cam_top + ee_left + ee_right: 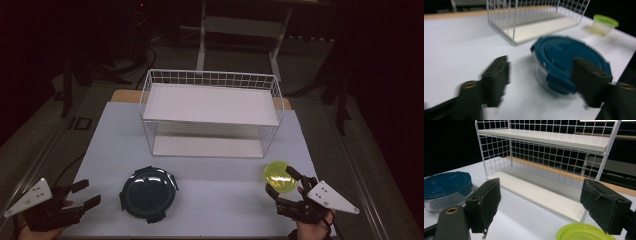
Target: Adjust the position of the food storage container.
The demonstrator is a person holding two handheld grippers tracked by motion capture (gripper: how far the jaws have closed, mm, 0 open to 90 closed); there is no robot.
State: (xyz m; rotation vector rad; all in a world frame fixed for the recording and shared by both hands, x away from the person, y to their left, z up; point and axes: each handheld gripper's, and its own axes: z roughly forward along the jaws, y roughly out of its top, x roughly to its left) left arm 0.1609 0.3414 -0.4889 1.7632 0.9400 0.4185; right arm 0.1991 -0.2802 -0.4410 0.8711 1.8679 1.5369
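- My left tool (pixel 85 194) sits at the near left edge of the bench (pixel 225 200), its jaws apart with nothing between them, pointed toward the round glass container with the dark blue clip lid (pixel 148 194).
- In the left gripper view that container (pixel 570 63) lies just ahead of the jaws. The right-hand jaw of that picture overlaps its lid edge, while the other jaw stands over bare bench, so the container is not yet centred between them. The picture is blurred, and I cannot tell whether a pad touches the lid.
- My right tool (pixel 284 181) is at the near right, jaws spread wide and empty. The small container with the yellow-green lid (pixel 280 176) stands just in front of it, roughly between the jaw tips as the high view shows it.
- In the right gripper view the green lid (pixel 585 232) shows low between the two pads, clear of both.
- The white wire shelf rack (pixel 210 112) stands at the middle of the bench behind both containers, its upper and lower boards bare.
- I judge the step in hand to be the approach: both tools lined up on their containers, neither gripped.
- Next, my left tool needs to shift sideways so the blue-lidded container falls between the pads. That container looks wide for the present jaw gap, so the jaws may need spreading, or a grip on the rim or a clip.
- My right tool needs only to drop a little around the green-lidded container, then close.
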